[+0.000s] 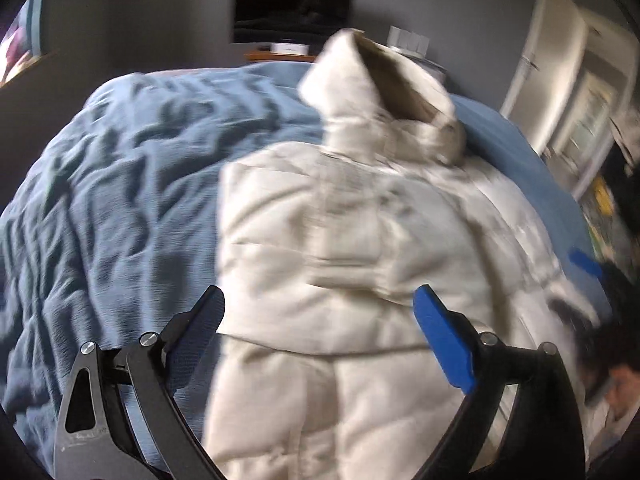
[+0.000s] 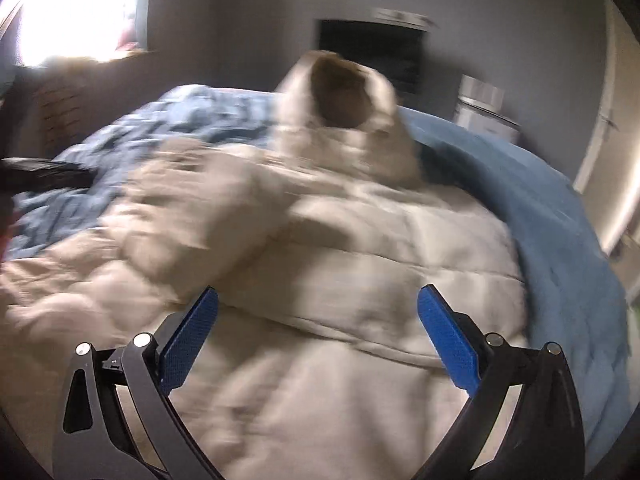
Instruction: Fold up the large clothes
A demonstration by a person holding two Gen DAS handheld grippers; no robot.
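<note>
A cream quilted hooded jacket (image 1: 340, 248) lies on the blue bed, its hood (image 1: 376, 84) standing up at the far end. It also shows in the right wrist view (image 2: 360, 264), with a sleeve (image 2: 208, 216) folded across its left part. My left gripper (image 1: 320, 312) is open and empty above the jacket's lower part. My right gripper (image 2: 318, 312) is open and empty above the jacket's middle. The right gripper's blue finger (image 1: 586, 262) shows at the right edge of the left wrist view. Both views are blurred.
The blue wrinkled bedspread (image 1: 120, 184) covers the bed around the jacket. A dark TV (image 1: 292, 10) hangs on the grey wall behind. A white door (image 1: 560, 80) is at the right. A bright window (image 2: 76, 8) is at the left.
</note>
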